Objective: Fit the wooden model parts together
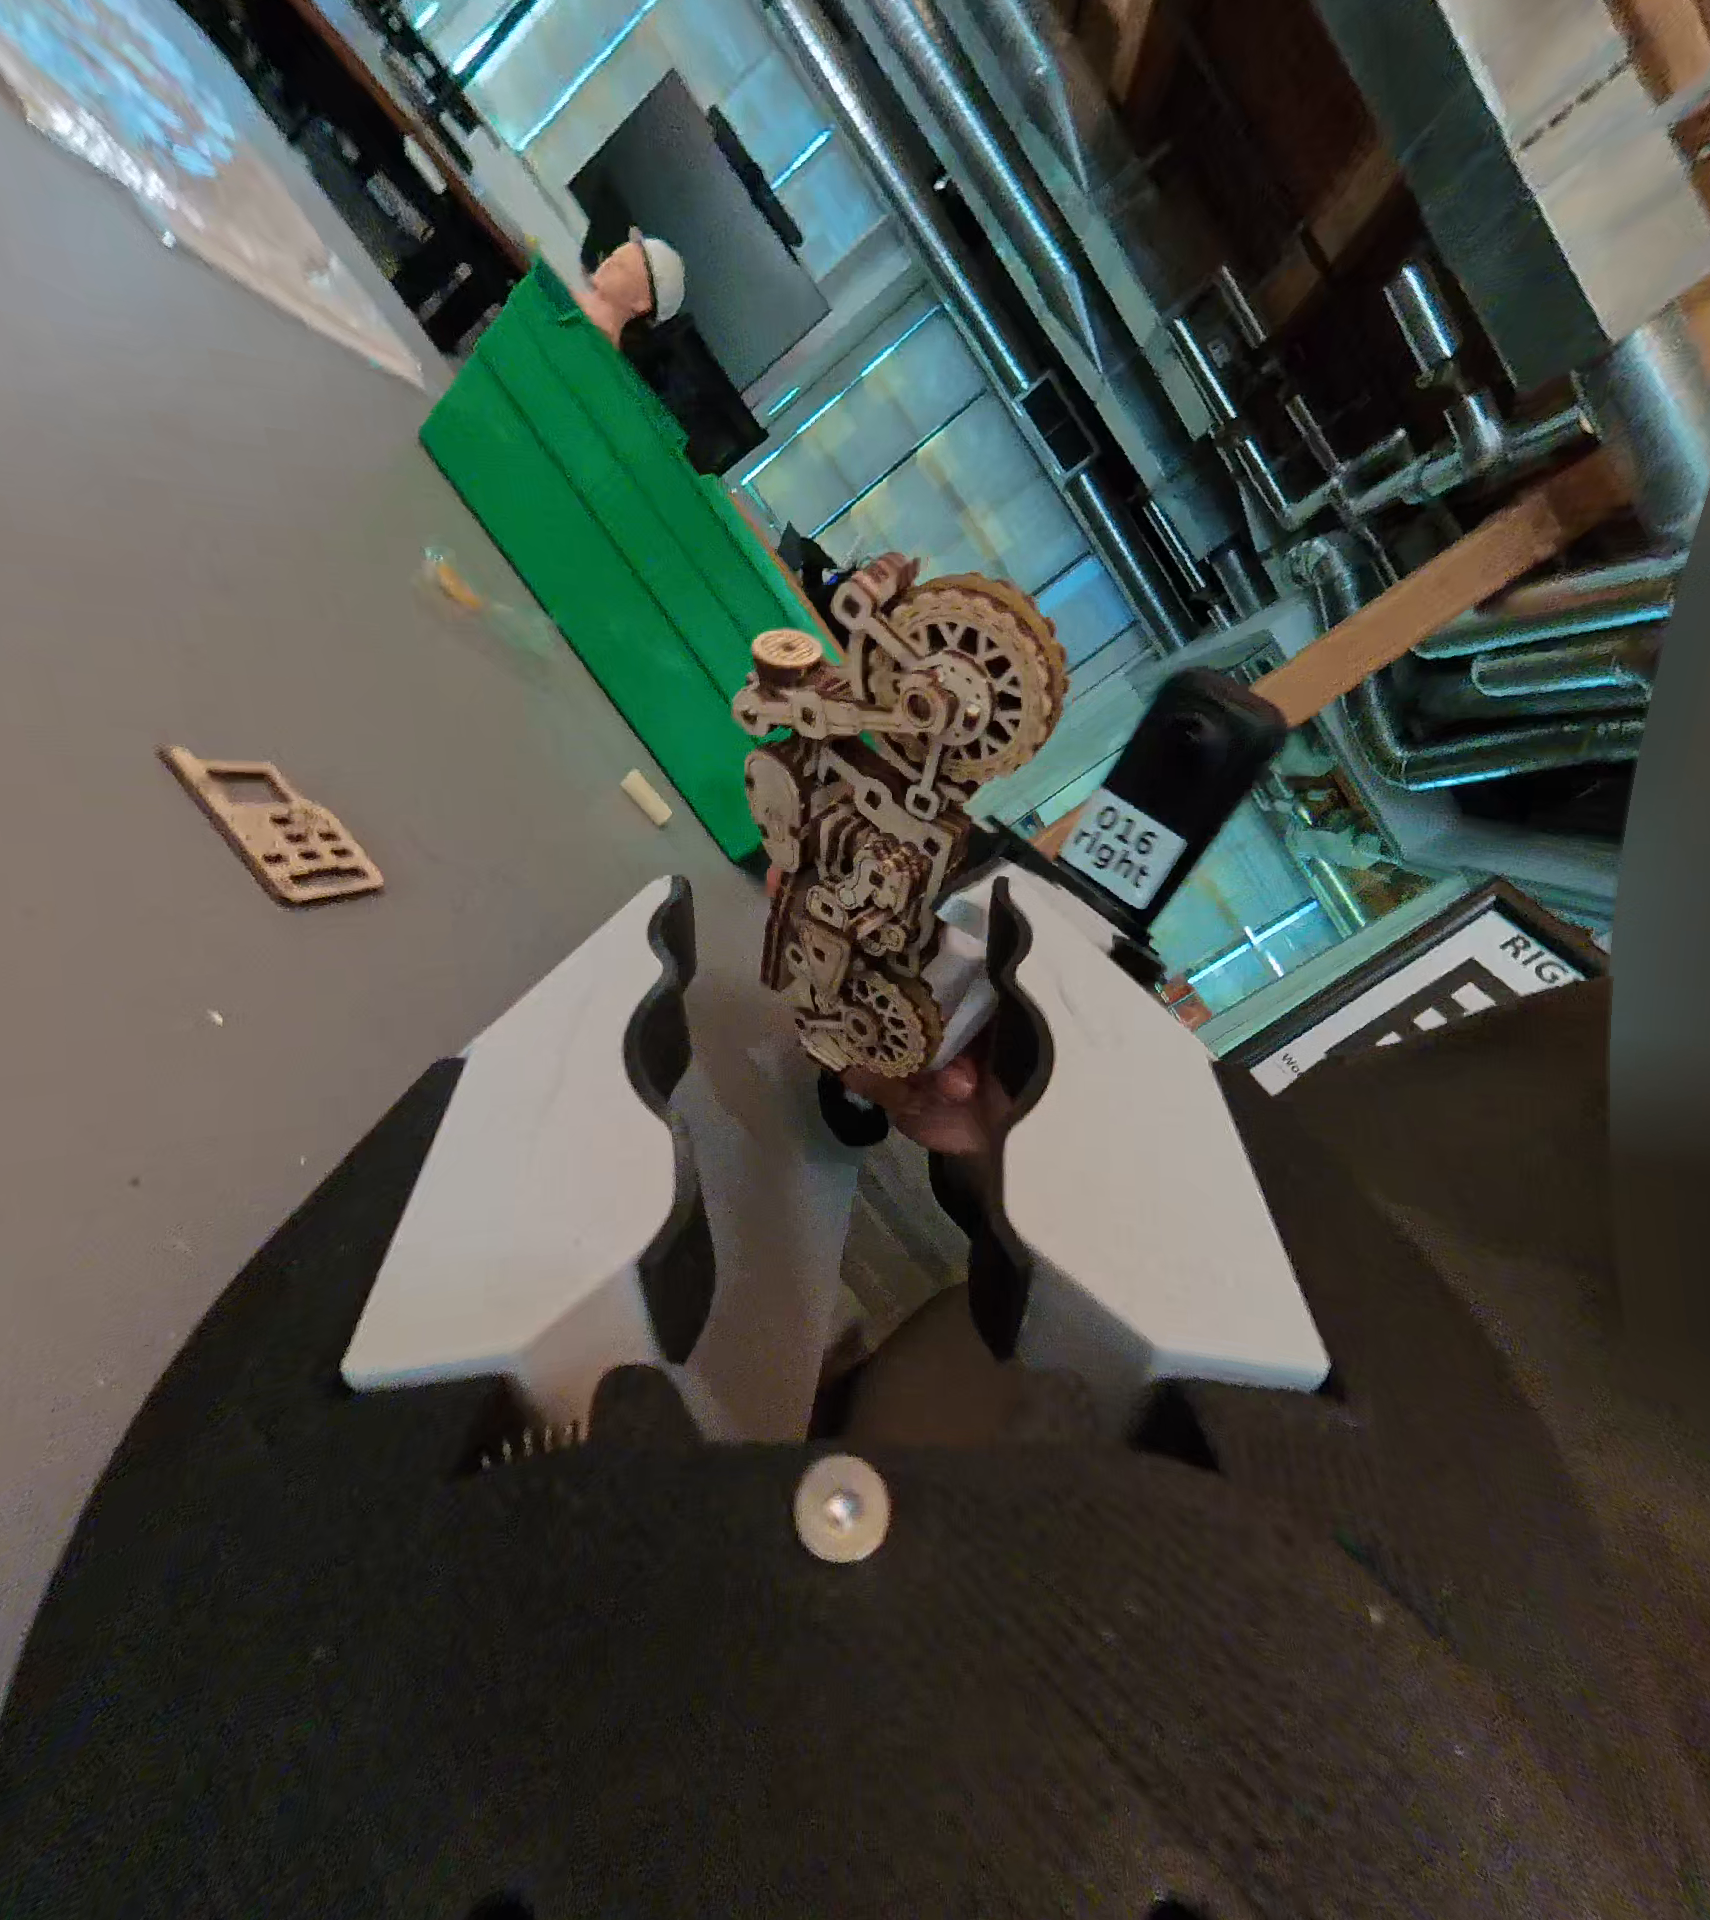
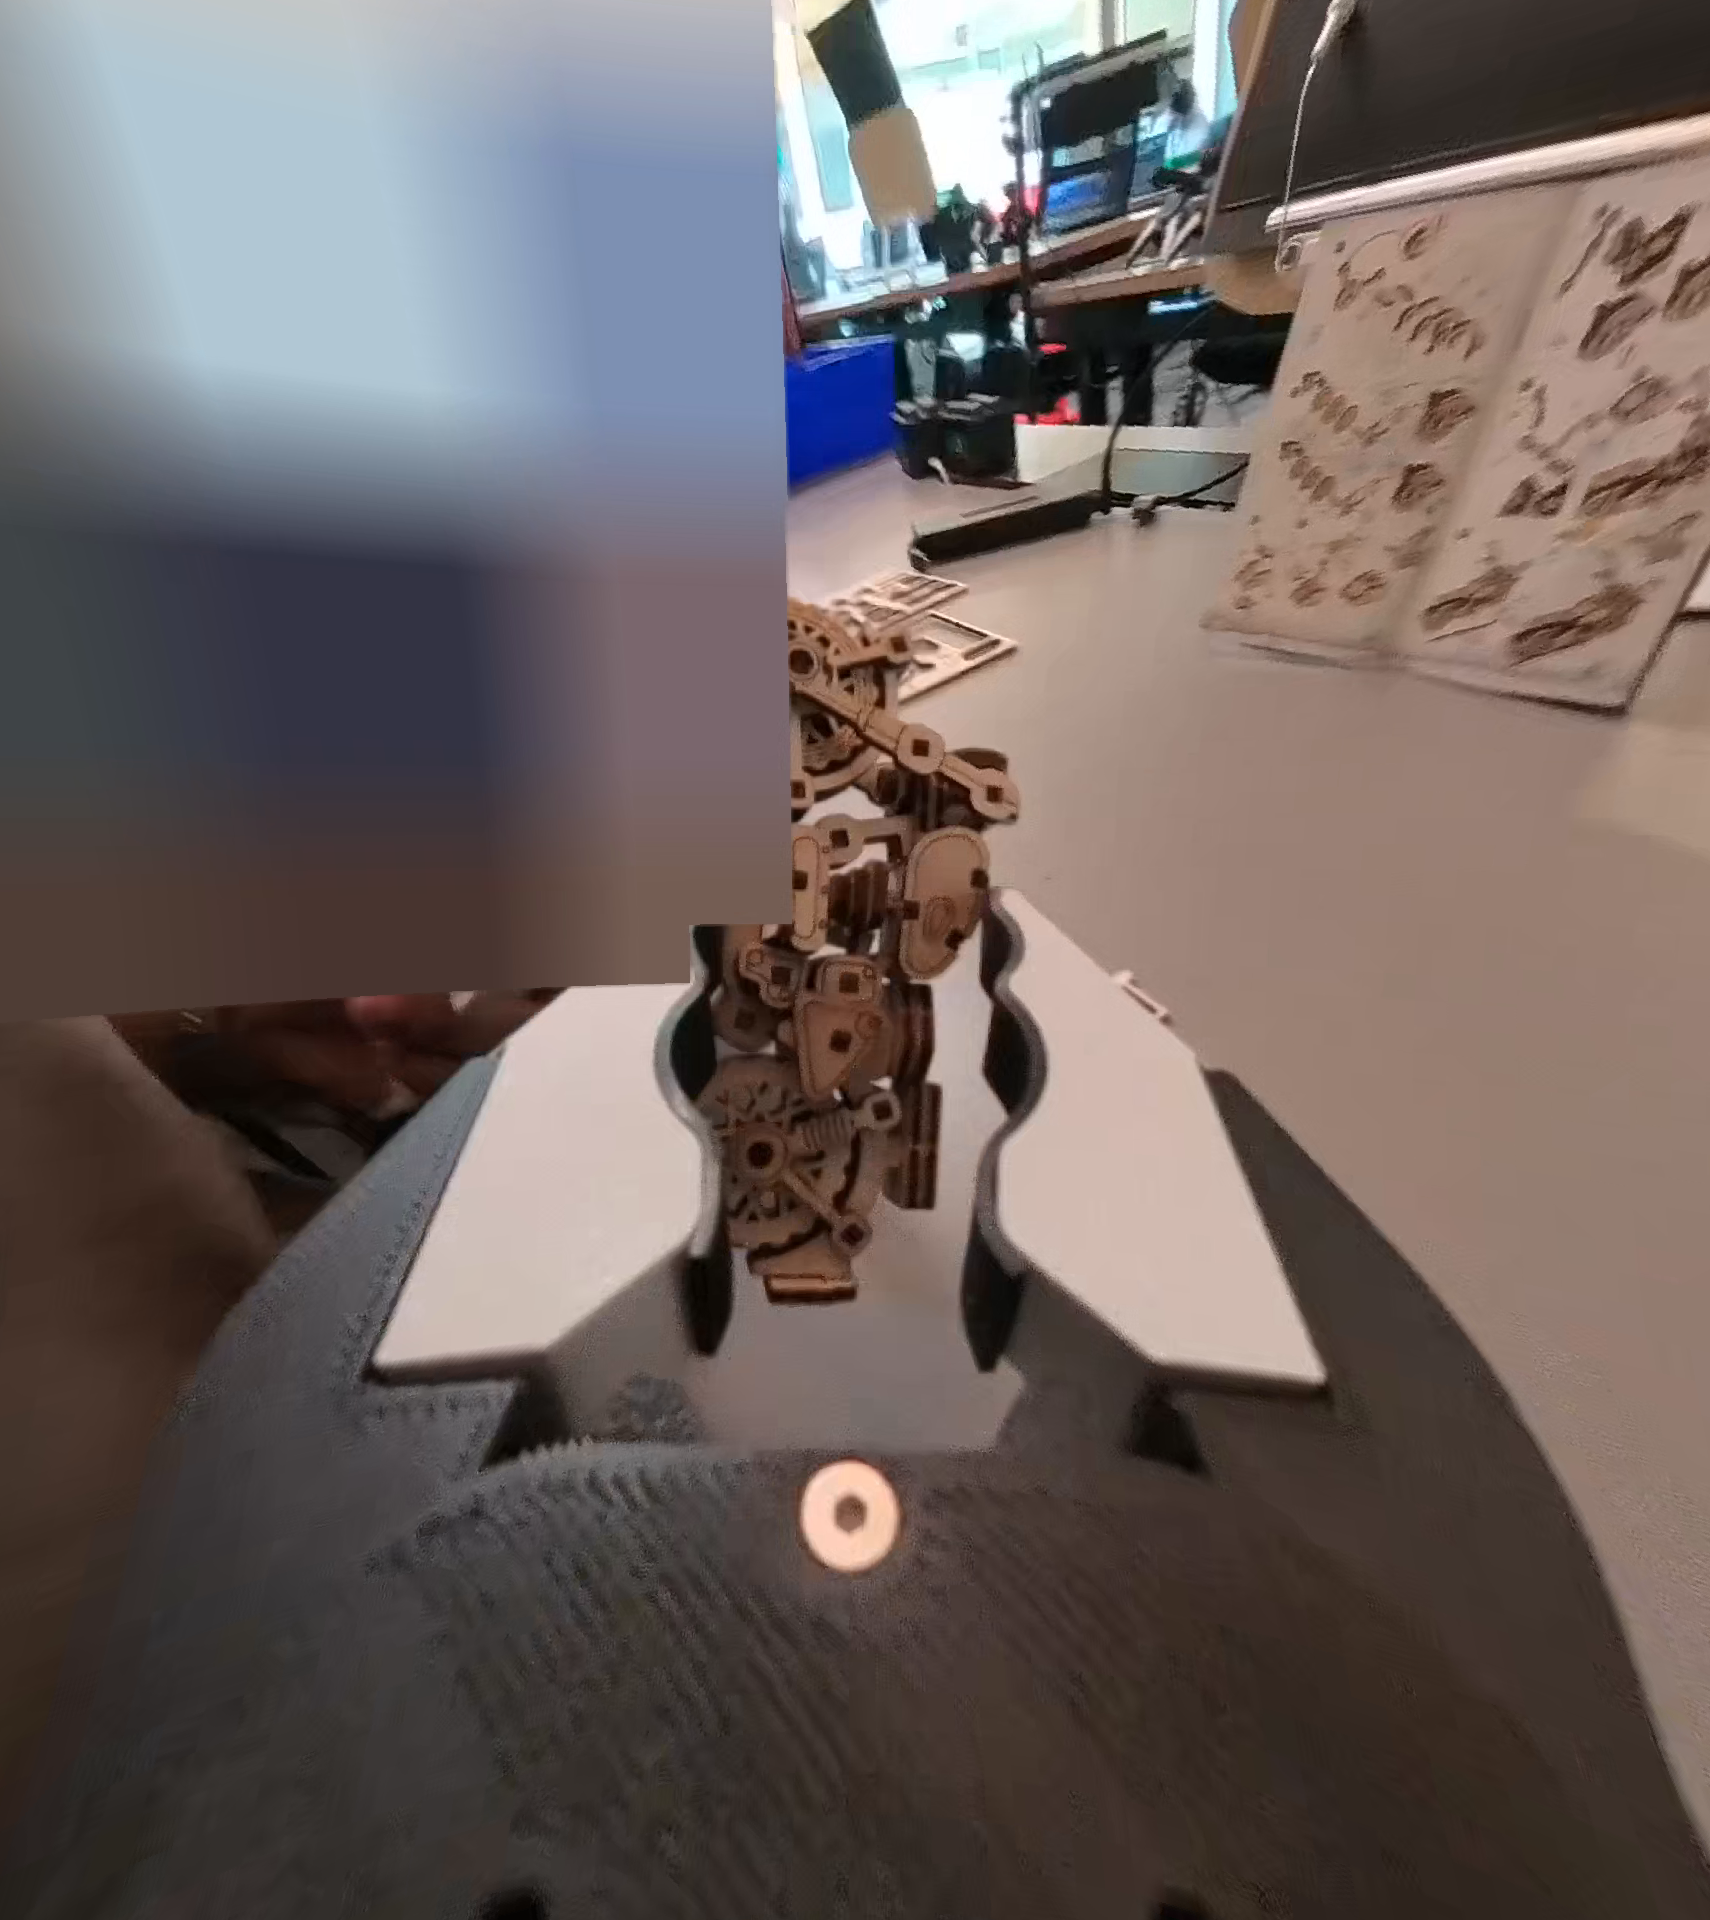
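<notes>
On the grey table, at the far left of your left wrist view, a flat wooden offcut sheet with small cut-out holes lies alone, well apart from everything else. Further right, a green plastic bin stands toward the back, with a small pale stub on the table just beside its base. Your left gripper is spread wide with nothing between its fingers; the wooden motorcycle model shows beyond the gap, raised off the table and stood on end, spoked wheel uppermost. To its right sits the black body of your other gripper, carrying a white label. In your right wrist view, a blurred patch covers the upper left. Right of it, the motorcycle model stands between the fingers of your right gripper, its gear end lowest and close against the left finger, while a clear gap separates it from the right finger. Whether the fingers actually clamp the model cannot be told from this view. Behind the model, flat wooden part sheets lie on the table. At the far right, an open instruction booklet leans propped, showing assembly diagrams.
</notes>
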### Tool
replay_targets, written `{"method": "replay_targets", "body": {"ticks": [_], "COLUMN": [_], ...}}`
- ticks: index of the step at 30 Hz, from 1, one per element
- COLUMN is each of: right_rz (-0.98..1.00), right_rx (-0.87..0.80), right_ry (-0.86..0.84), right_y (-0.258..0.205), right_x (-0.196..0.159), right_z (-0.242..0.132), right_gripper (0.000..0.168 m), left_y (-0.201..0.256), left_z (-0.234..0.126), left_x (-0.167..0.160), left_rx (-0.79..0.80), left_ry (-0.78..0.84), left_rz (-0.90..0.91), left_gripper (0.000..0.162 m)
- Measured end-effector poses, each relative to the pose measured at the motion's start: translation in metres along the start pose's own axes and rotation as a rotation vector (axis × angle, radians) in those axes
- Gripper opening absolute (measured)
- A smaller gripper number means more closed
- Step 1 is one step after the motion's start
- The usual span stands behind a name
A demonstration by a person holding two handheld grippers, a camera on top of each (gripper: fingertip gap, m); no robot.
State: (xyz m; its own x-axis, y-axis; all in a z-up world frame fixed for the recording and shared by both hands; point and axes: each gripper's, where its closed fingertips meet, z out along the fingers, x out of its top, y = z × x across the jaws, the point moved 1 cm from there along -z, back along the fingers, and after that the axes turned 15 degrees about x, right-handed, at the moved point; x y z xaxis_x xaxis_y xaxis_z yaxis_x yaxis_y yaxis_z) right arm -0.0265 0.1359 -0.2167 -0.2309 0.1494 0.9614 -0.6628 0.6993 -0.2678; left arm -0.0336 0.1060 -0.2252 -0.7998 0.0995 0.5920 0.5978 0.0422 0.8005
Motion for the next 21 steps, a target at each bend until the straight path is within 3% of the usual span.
{"method": "replay_targets", "body": {"ticks": [5, 14, 21], "right_rz": [0.208, 0.200, 0.365], "right_rx": [0.164, 0.239, 0.334], "right_ry": [0.112, 0.092, 0.171], "right_y": [-0.005, -0.020, -0.020], "right_x": [0.003, 0.000, 0.003], "right_z": [0.000, 0.010, 0.007], "right_gripper": [0.047, 0.047, 0.047], "left_y": [0.009, 0.015, 0.015], "left_z": [-0.004, -0.006, -0.009], "left_x": [0.001, -0.003, 0.001], "left_rx": [-0.037, -0.106, -0.121], "left_ry": [0.003, -0.017, -0.001], "left_rz": [0.079, 0.030, 0.041], "left_gripper": [0.057, 0.049, 0.040]}}
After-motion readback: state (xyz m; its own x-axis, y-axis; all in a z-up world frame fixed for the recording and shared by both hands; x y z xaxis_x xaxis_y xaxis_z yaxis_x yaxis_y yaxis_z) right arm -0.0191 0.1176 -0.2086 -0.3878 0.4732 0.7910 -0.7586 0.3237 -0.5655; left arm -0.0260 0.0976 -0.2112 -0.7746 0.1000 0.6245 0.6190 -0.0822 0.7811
